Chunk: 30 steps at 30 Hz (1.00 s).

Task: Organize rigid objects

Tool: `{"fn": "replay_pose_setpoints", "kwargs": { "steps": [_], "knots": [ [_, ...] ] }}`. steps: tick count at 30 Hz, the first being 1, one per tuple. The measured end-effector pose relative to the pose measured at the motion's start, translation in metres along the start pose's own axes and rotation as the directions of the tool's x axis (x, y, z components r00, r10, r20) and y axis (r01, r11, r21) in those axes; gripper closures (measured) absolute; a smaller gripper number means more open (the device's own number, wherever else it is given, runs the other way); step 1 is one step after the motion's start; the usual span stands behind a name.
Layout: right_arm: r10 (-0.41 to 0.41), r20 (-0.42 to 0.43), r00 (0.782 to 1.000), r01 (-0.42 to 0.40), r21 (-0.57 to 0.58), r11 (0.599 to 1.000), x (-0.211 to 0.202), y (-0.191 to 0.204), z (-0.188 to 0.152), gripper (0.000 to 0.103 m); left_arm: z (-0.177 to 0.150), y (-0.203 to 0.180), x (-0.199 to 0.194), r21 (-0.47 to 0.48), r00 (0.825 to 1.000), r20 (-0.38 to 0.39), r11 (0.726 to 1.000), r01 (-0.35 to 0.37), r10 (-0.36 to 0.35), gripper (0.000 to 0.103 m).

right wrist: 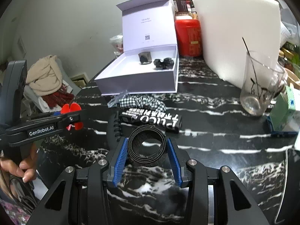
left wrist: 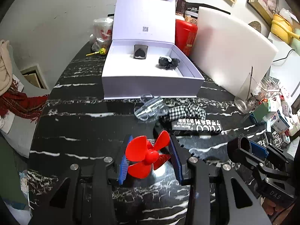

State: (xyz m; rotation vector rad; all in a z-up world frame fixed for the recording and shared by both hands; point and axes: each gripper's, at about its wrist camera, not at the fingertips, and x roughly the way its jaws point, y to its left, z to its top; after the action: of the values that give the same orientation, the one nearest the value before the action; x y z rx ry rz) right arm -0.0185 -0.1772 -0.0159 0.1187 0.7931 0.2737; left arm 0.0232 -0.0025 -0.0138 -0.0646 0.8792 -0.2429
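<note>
Left gripper (left wrist: 150, 156): we find it clamped on the red propeller (left wrist: 148, 154), held above the black marble table (left wrist: 75, 127)
White box (left wrist: 150, 82): lid up; two dark items inside
Right gripper (right wrist: 147, 156): we find it clamped on the black strap coil (right wrist: 147, 146)

My left gripper (right wrist: 75, 119) carries a small white-on-black label reading "GenRobot.AI" along its side. My right gripper (left wrist: 249, 151) shows "DAS" in pale letters on its black body. The long black cardboard box (right wrist: 151, 121) lying on the black white-veined marble counter (right wrist: 215, 112), near its middle, bears large white letters that look like "PUCO", upside down to me, beside smaller characters I cannot read. The open white lidded box (right wrist: 138, 82) has a small printed code square inside its lid, its wording too tiny to read.
</note>
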Motion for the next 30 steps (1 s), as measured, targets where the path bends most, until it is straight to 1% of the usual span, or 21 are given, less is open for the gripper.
{"fn": "replay_pose_setpoints", "kwargs": {
  "steps": [5, 9, 14, 30],
  "knots": [
    [0.009, 0.015, 1.000, -0.009, -0.031, 0.999, 0.001, 0.002, 0.015, 0.061, 0.015, -0.002, 0.001, 0.007, 1.000, 0.016, 1.000, 0.000, 0.000, 0.064],
    [0.031, 0.013, 0.999, -0.031, -0.048, 0.998, 0.005, 0.003, 0.029, 0.061, 0.029, -0.006, 0.003, 0.011, 1.000, 0.031, 1.000, 0.000, 0.000, 0.064],
    [0.023, 0.030, 0.999, -0.021, -0.079, 0.997, 0.008, 0.003, 0.044, 0.061, 0.043, -0.007, 0.005, 0.022, 0.999, 0.045, 1.000, -0.007, 0.006, 0.064],
    [0.054, 0.054, 0.997, -0.046, -0.133, 0.990, 0.031, 0.000, 0.094, 0.061, 0.088, -0.001, 0.018, 0.042, 0.998, 0.066, 0.999, -0.016, 0.014, 0.064]
  ]
}}
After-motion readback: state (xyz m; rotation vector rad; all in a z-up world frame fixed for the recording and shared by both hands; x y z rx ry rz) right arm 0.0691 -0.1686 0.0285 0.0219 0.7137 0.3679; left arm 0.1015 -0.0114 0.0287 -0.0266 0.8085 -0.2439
